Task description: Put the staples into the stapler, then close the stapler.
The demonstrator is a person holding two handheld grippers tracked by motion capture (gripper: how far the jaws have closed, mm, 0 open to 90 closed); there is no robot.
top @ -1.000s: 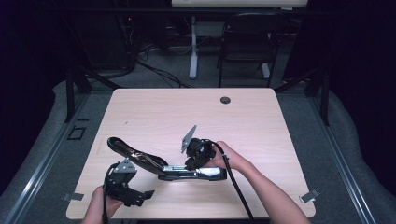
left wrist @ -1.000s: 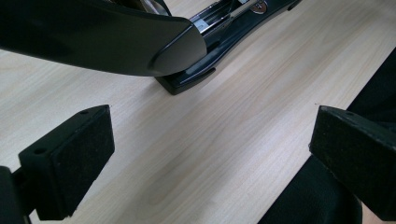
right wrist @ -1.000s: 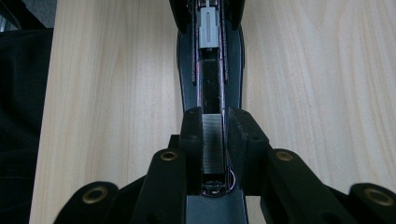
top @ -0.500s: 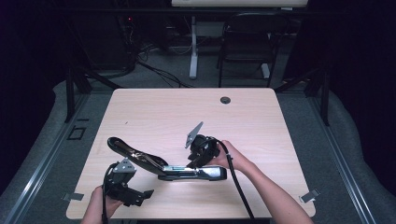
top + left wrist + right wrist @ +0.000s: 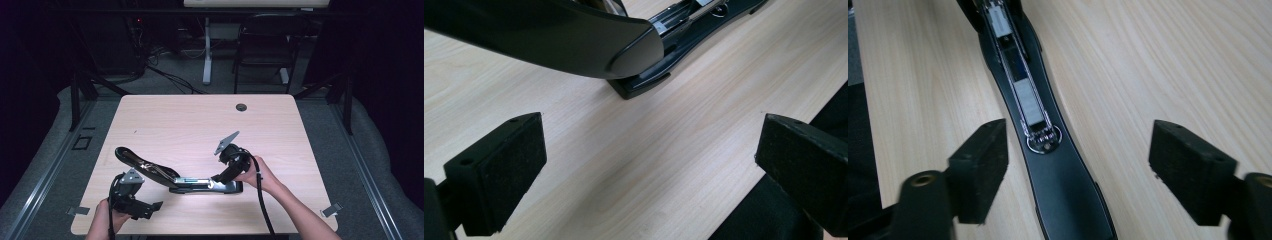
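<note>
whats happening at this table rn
A person at a wooden table holds a gripper in each hand and works on a black stapler that lies swung open, its staple channel exposed. The right gripper has just been opening its jaws, which stand on either side of the stapler's base without pressing it. The left gripper hovers open near the stapler's raised top arm.

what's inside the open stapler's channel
In the stapler, the open metal channel holds a grey strip, probably staples, near its rounded end. Its far stretch runs past the frame's top, unseen.
</note>
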